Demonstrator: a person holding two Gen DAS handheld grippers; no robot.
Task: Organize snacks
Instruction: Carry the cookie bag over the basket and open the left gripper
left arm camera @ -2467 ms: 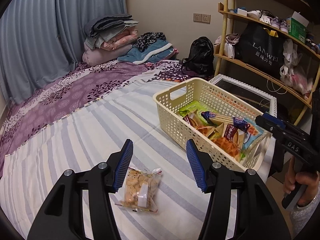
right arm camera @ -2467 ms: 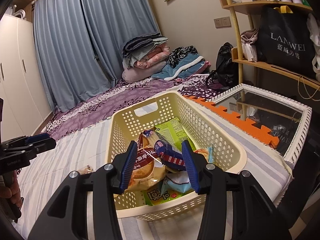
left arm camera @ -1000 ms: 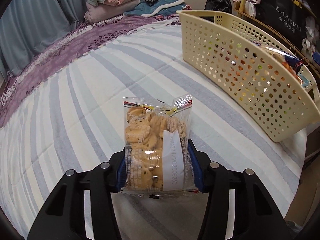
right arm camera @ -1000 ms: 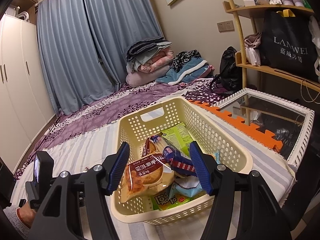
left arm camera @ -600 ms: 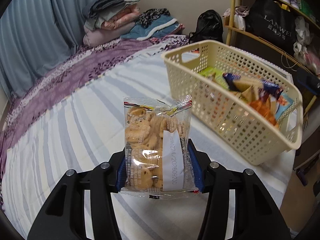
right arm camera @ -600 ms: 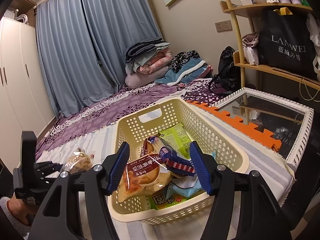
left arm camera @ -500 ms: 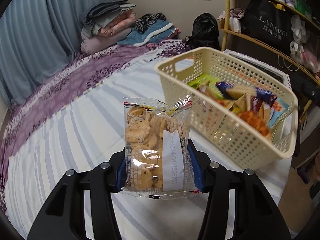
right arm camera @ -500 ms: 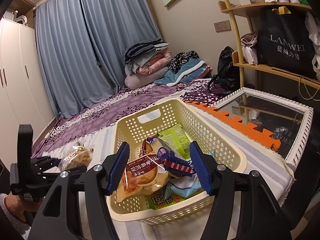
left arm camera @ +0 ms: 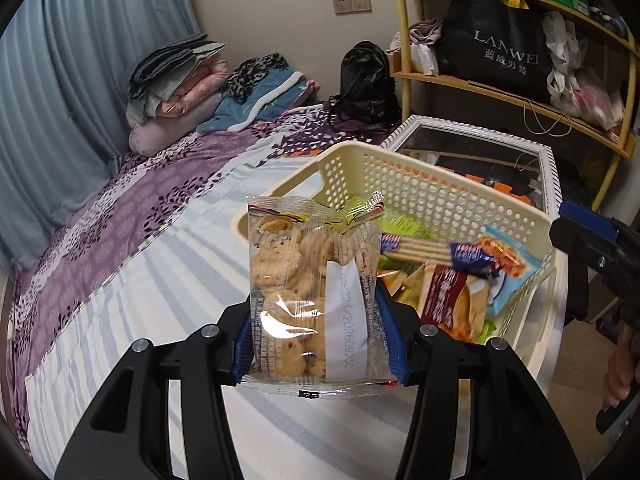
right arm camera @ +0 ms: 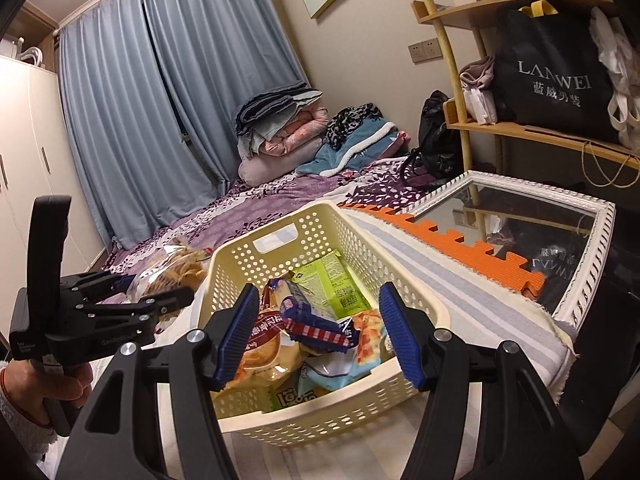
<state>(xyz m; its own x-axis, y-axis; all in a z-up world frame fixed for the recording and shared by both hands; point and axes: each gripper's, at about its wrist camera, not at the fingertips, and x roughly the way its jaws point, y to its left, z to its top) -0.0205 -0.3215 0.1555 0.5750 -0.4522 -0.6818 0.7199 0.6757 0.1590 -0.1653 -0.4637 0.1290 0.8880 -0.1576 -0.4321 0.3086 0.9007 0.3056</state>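
My left gripper (left arm camera: 318, 340) is shut on a clear bag of cookies (left arm camera: 312, 292) with a white date label, held upright in the air beside the near left side of the cream perforated basket (left arm camera: 440, 196). In the right wrist view the left gripper (right arm camera: 160, 296) and the cookie bag (right arm camera: 172, 270) hover just left of the basket (right arm camera: 320, 420). The basket holds several snack packets, among them a green one (right arm camera: 332, 284) and a blue striped one (right arm camera: 316, 330). My right gripper (right arm camera: 316, 336) is open and empty in front of the basket.
The basket stands on a striped sheet (left arm camera: 180, 264) over a bed with a purple cover (left arm camera: 120, 208). A white-framed mirror (right arm camera: 532, 220) and an orange foam mat (right arm camera: 452, 244) lie to the right. A wooden shelf with a black bag (right arm camera: 556, 80) stands behind. Folded bedding (right arm camera: 280, 128) lies far back.
My left gripper took the cookie bag off the sheet, lifted it and carried it right, up to the basket's side. My right gripper has stayed open in front of the basket.
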